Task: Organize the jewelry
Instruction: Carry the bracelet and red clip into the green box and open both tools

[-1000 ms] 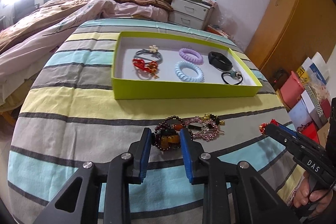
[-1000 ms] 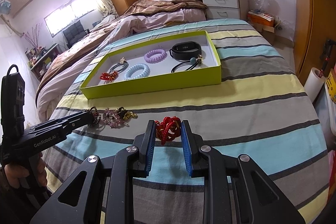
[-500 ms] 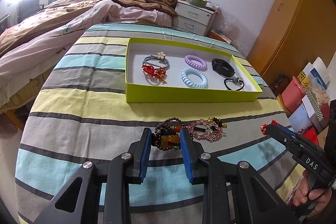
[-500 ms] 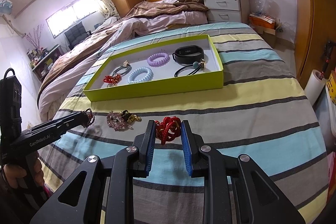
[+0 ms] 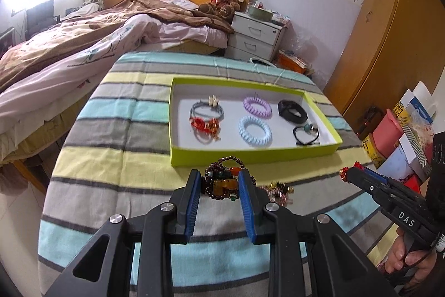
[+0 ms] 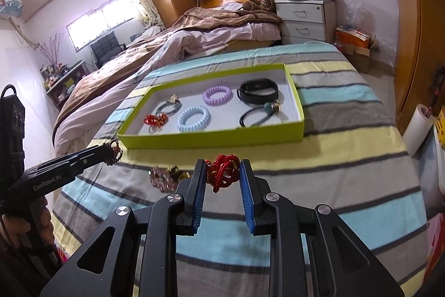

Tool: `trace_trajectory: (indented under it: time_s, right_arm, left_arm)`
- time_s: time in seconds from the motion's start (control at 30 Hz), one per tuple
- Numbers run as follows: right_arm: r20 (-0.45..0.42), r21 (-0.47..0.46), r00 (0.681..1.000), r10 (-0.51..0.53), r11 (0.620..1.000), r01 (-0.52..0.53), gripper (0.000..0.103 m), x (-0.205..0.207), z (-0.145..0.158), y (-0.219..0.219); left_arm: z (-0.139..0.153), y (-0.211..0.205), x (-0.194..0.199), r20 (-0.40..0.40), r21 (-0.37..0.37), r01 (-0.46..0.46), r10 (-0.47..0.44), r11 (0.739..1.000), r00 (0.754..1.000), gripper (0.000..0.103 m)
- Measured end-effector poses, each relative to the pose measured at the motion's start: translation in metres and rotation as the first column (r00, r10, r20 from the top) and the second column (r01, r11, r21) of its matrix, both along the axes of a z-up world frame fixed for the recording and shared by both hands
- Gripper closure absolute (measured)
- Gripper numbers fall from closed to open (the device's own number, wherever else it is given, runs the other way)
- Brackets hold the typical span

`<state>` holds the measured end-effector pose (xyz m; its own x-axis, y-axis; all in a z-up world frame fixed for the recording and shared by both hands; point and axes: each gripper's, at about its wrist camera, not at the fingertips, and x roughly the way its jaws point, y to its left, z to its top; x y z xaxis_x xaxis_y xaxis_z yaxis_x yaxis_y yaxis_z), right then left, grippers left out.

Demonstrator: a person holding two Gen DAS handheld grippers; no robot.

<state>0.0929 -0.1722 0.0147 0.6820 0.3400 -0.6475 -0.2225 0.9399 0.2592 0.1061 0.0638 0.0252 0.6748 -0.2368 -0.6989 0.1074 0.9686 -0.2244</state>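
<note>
My left gripper [image 5: 219,181] is shut on a dark beaded bracelet [image 5: 224,183] with amber stones, held above the striped cloth just in front of the green tray [image 5: 250,155]. My right gripper [image 6: 222,171] is shut on a red braided bracelet [image 6: 224,171], also lifted, near the tray's front wall [image 6: 211,141]. A pink beaded piece with a gold charm [image 6: 167,176] lies on the cloth between them and also shows in the left wrist view [image 5: 278,191]. The tray holds several hair ties and a black band [image 6: 257,91].
The striped table [image 5: 111,141] stands beside a bed [image 5: 69,46]. A white nightstand [image 6: 303,17] is behind it. Boxes and bags [image 5: 400,135] stand on the floor at the right. A paper roll [image 6: 420,127] stands past the table's right edge.
Both grippers have lifted with their bracelets and moved towards the tray. The pink beaded piece stays on the cloth.
</note>
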Motion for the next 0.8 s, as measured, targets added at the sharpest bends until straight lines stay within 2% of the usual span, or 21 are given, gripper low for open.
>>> trace_trajectory:
  time_s: [0.4,0.8]
  right_arm:
    - [0.008,-0.018,1.0,0.03,0.999,-0.03,0.078,0.05,0.014,0.004]
    - [-0.057,-0.047,0.996,0.072,0.996,-0.075,0.078,0.115,0.0,0.011]
  left_arm:
    - [0.014,-0.007,0.037,0.015,-0.009,0.02,-0.02,1.0,1.0,0.075]
    - [-0.008,-0.017,0.074,-0.043,-0.012,0.037,-0.037,0.999,0.998,0.075]
